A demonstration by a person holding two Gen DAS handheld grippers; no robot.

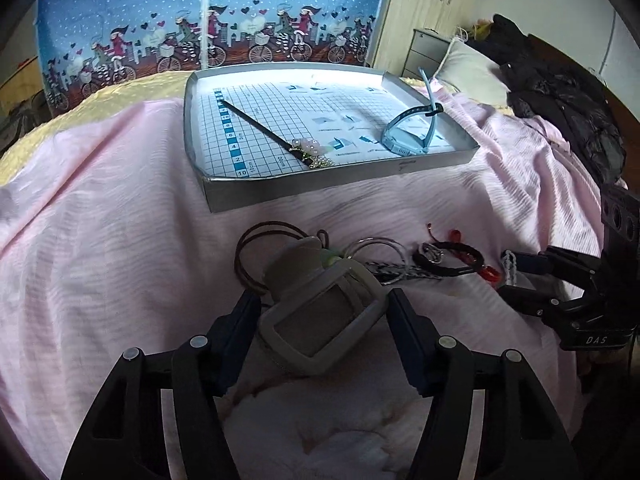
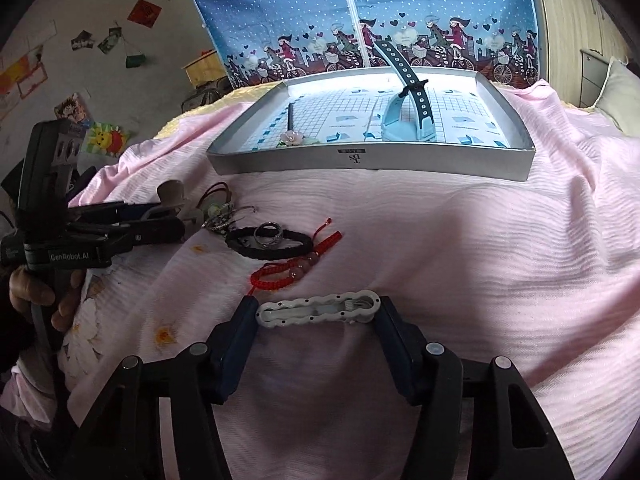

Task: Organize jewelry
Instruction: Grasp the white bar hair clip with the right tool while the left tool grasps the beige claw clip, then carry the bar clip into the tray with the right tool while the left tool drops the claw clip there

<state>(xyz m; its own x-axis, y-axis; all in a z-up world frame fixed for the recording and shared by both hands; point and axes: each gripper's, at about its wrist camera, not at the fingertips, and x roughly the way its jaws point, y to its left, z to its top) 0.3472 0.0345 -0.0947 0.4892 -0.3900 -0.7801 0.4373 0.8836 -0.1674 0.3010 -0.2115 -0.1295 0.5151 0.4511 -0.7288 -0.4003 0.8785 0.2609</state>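
My grey watch [image 1: 320,312] lies tilted on the pink bed; a white clip [image 2: 320,308] lies flat beside the red bracelet [image 2: 296,266] and black band [image 2: 268,246]. The silver tray [image 1: 320,184] holds a blue watch [image 1: 408,136] and flowered hairpin [image 1: 280,140].

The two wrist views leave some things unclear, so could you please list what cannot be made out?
- Left wrist view: whether the left hand-held gripper actually presses the grey watch; its lower strap is hidden.
- Right wrist view: whether the right hand-held gripper clamps the white clip.
- Both views: the print on the tray liner is too small.
- Left wrist view: the tangled pieces beyond the watch overlap.
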